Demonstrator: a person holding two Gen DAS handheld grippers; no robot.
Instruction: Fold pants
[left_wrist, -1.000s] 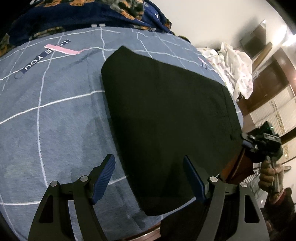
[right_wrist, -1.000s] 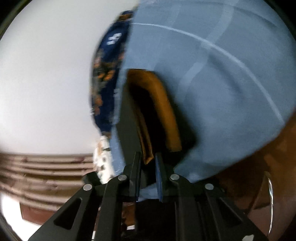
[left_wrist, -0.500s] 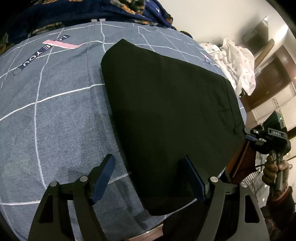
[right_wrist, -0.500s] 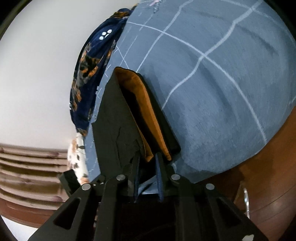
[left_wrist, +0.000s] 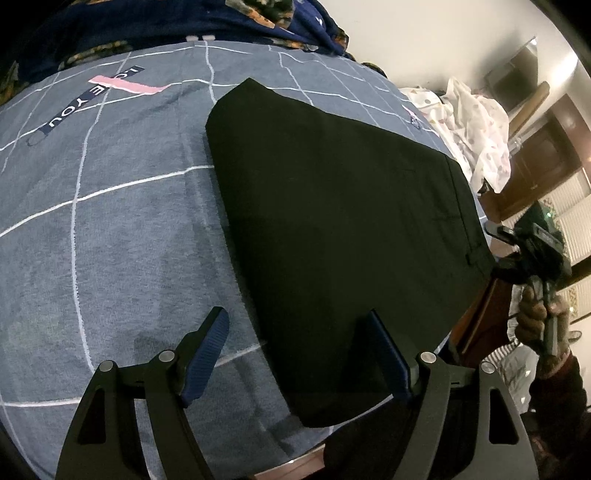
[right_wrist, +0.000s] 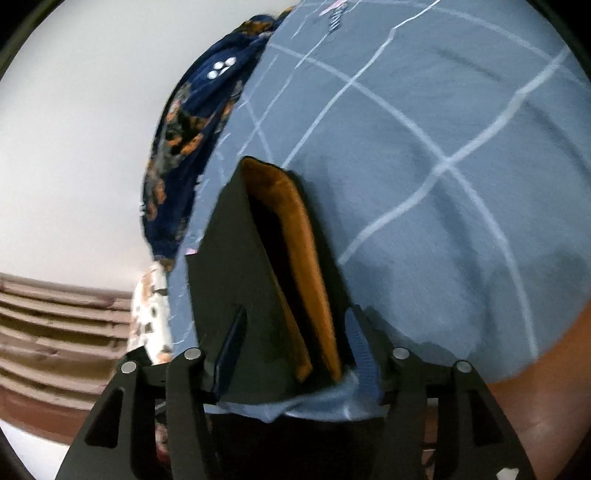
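On the bed's grey checked sheet (left_wrist: 110, 229) the black pants (left_wrist: 332, 229) lie as a flat, squared packet near the mattress edge, so the folding looks mostly done — perhaps one more fold or a smoothing is left. Above the near corner hangs the left gripper (left_wrist: 299, 354), angled steeply down, jaws wide and gripping nothing. At the waistband end, where the orange lining (right_wrist: 306, 266) shows, the right gripper (right_wrist: 295, 354) has just been opening; cloth sits between its fingers, yet the pads look clear — released, I judge.
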